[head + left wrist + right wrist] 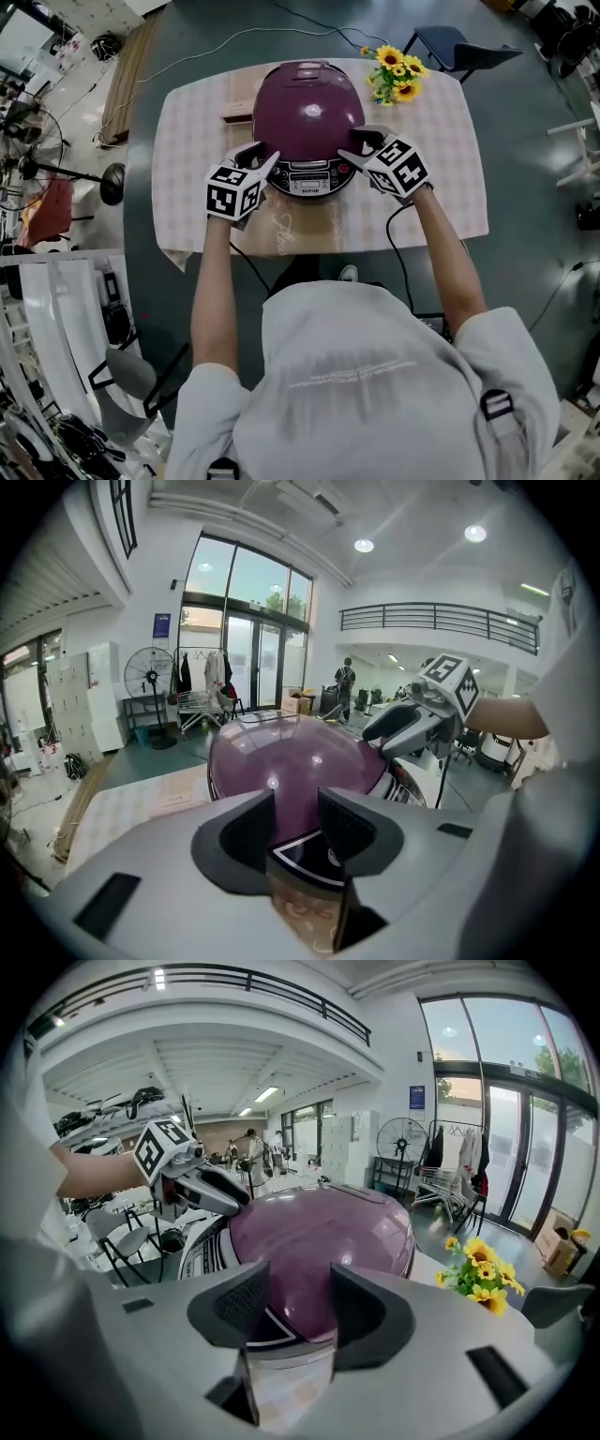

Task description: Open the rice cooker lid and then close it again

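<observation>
The rice cooker (307, 117) stands in the middle of the table (187, 150) with its purple lid (309, 98) down and yellow flowers (396, 75) at its far right. Our left gripper (265, 157) is at the cooker's near left corner, jaws narrowly apart with nothing pinched. Our right gripper (359, 145) is at the near right corner, jaws somewhat wider and also empty. We judge the opening is not begun. To do it well, we steady the body with one gripper and press squarely on whatever latch lies by the control panel (309, 176). Then we guide the lid up without shoving the cooker away.
</observation>
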A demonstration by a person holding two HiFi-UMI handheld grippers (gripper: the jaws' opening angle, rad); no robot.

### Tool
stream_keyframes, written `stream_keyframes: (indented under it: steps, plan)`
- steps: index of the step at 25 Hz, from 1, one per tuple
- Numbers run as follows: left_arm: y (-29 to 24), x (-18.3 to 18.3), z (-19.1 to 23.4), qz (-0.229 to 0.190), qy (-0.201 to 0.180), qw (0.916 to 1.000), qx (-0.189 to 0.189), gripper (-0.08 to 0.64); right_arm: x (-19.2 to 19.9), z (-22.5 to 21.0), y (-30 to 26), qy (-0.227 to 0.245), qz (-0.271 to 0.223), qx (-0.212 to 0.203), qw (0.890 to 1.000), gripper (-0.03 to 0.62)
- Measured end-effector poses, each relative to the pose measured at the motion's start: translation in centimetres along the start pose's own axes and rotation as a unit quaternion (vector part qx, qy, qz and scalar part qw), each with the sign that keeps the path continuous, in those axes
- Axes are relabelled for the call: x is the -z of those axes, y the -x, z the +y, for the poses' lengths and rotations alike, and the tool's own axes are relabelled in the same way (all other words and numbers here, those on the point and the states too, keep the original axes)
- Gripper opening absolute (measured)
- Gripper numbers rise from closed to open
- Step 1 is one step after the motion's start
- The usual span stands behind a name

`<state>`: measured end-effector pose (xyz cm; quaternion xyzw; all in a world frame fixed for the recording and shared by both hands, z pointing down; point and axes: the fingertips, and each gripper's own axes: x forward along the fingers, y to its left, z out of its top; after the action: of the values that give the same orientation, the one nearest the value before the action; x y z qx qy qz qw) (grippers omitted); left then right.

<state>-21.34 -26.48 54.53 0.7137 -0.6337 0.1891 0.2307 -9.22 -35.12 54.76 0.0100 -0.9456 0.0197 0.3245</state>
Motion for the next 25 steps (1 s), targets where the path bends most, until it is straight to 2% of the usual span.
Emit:
stream_keyframes:
  steps: [8,19,21,23,25]
  plan:
    - [0.1,-0.2,0.0,-0.001,-0.001,1.0,-0.003,0.155,-0.1,0.0,0.1,0.003,0.009,0.0,1.0,0.213]
    - [0.0,0.0,0.2,-0.023,0.018,0.9995,-0.009,0.153,-0.1,-0.3,0.1,-0.026,-0.042,0.016,0.999,0.207]
    - [0.0,0.1,0.3,-0.033,0.028,0.999,-0.013,0.152,0.0,-0.2,0.1,-0.028,-0.062,0.021,0.997,0.206]
    - [0.3,0.3,0.3,-0.044,0.056,0.9974,-0.014,0.15,0.5,-0.2,0.5,-0.025,-0.075,0.023,0.997,0.193]
    - [1.0,0.4,0.1,-0.046,0.067,0.9965,-0.02,0.12,1.3,-0.6,1.7,-0.022,-0.074,0.043,0.996,0.15]
